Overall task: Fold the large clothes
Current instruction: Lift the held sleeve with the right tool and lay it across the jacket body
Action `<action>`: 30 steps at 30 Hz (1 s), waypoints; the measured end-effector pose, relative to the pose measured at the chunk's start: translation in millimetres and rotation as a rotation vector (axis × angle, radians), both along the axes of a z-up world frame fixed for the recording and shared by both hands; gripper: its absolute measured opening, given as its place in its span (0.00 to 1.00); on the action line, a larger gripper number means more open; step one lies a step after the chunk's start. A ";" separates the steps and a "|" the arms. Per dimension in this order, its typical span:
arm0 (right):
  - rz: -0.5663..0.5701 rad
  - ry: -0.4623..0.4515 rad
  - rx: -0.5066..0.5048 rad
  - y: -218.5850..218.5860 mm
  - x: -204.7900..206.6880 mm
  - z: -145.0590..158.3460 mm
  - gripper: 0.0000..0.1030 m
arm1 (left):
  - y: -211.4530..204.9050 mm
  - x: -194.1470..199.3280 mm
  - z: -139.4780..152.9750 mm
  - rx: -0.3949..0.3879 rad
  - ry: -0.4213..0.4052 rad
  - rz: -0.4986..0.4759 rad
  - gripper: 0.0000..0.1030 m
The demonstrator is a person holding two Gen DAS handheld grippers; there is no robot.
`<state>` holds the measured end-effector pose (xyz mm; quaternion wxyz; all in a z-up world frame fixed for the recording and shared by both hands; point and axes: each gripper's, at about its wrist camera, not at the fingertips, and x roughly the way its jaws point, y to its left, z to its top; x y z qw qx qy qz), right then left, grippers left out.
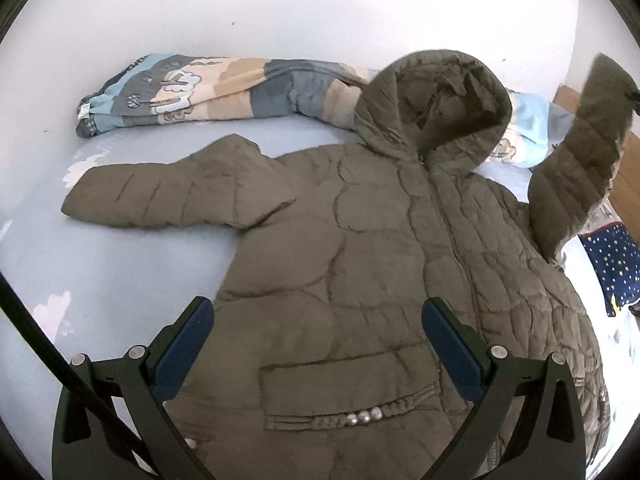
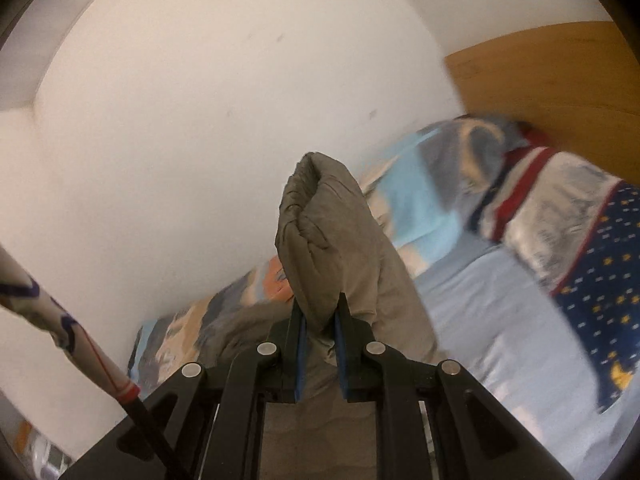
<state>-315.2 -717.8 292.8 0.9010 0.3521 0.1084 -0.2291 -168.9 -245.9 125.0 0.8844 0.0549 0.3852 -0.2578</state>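
Note:
An olive quilted hooded jacket (image 1: 360, 248) lies front-up on the light blue bed sheet (image 1: 120, 272). Its left sleeve (image 1: 160, 200) lies flat, stretched to the left. Its right sleeve (image 1: 580, 152) is lifted upright at the right edge. My left gripper (image 1: 318, 320) is open and empty, hovering over the jacket's lower front near a pocket (image 1: 348, 392). My right gripper (image 2: 320, 316) is shut on the lifted sleeve (image 2: 332, 240), whose cuff end sticks up above the fingers.
A rolled patterned duvet (image 1: 224, 88) lies along the white wall behind the jacket, also in the right wrist view (image 2: 420, 200). A navy star-patterned blanket (image 2: 600, 280) lies at the right. A wooden headboard (image 2: 560, 80) stands beyond it.

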 end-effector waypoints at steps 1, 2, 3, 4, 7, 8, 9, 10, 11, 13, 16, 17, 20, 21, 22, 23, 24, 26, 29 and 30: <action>0.023 0.008 -0.007 10.1 10.5 -1.5 0.13 | 2.6 0.9 1.0 -0.005 0.001 0.006 1.00; 0.053 0.022 -0.018 24.0 24.7 -4.7 0.13 | 5.0 2.0 2.1 -0.010 0.005 0.011 1.00; 0.075 0.032 -0.024 33.3 33.6 -7.2 0.13 | 7.0 3.3 2.6 -0.014 0.009 0.014 1.00; 0.104 0.046 -0.032 45.3 45.5 -11.5 0.13 | 9.8 5.0 2.9 -0.017 0.015 0.019 1.00; 0.181 0.094 -0.064 83.0 80.1 -28.6 0.13 | 15.7 7.8 4.8 -0.026 0.022 0.034 1.00; 0.213 0.115 -0.072 95.9 93.1 -37.7 0.13 | 17.4 8.5 5.3 -0.029 0.023 0.038 1.00; 0.233 0.132 -0.078 105.3 102.9 -45.4 0.13 | 19.0 8.8 5.2 -0.030 0.023 0.042 1.00; 0.260 0.151 -0.081 117.2 115.0 -56.2 0.13 | 20.8 10.3 5.8 -0.030 0.025 0.047 1.00; 0.285 0.168 -0.078 127.2 125.7 -67.3 0.13 | 22.0 11.3 5.8 -0.031 0.028 0.051 1.00; 0.327 0.204 -0.060 144.9 146.4 -91.5 0.13 | 24.3 13.5 4.6 -0.033 0.036 0.058 1.00; 0.384 0.261 -0.051 170.9 175.5 -127.8 0.13 | 26.7 16.6 3.1 -0.034 0.045 0.065 1.00; 0.397 0.278 -0.053 178.5 183.3 -136.7 0.13 | 26.5 17.9 2.5 -0.032 0.045 0.070 1.00; 0.437 0.326 -0.045 197.3 203.8 -168.8 0.13 | 25.8 24.0 0.4 -0.032 0.059 0.082 1.00; 0.448 0.344 -0.041 202.5 210.5 -179.5 0.13 | 25.9 25.0 -0.7 -0.034 0.065 0.084 1.00; 0.458 0.366 -0.041 208.2 217.3 -190.3 0.13 | 25.7 25.6 -0.9 -0.035 0.070 0.085 1.00; 0.466 0.389 -0.042 214.2 223.8 -200.5 0.13 | 25.4 25.4 -1.3 -0.034 0.071 0.085 1.00; 0.469 0.407 -0.041 217.8 228.5 -207.8 0.14 | 25.2 25.9 -1.5 -0.032 0.070 0.086 1.00; 0.473 0.442 -0.037 225.0 235.5 -222.5 0.15 | 24.8 26.7 -2.5 -0.029 0.071 0.086 1.00; 0.524 0.476 -0.011 230.1 238.1 -238.4 0.28 | 23.4 28.8 -4.5 -0.026 0.076 0.083 1.00; 0.533 0.475 -0.012 232.3 236.1 -238.7 0.33 | 22.7 29.3 -5.1 -0.024 0.076 0.083 1.00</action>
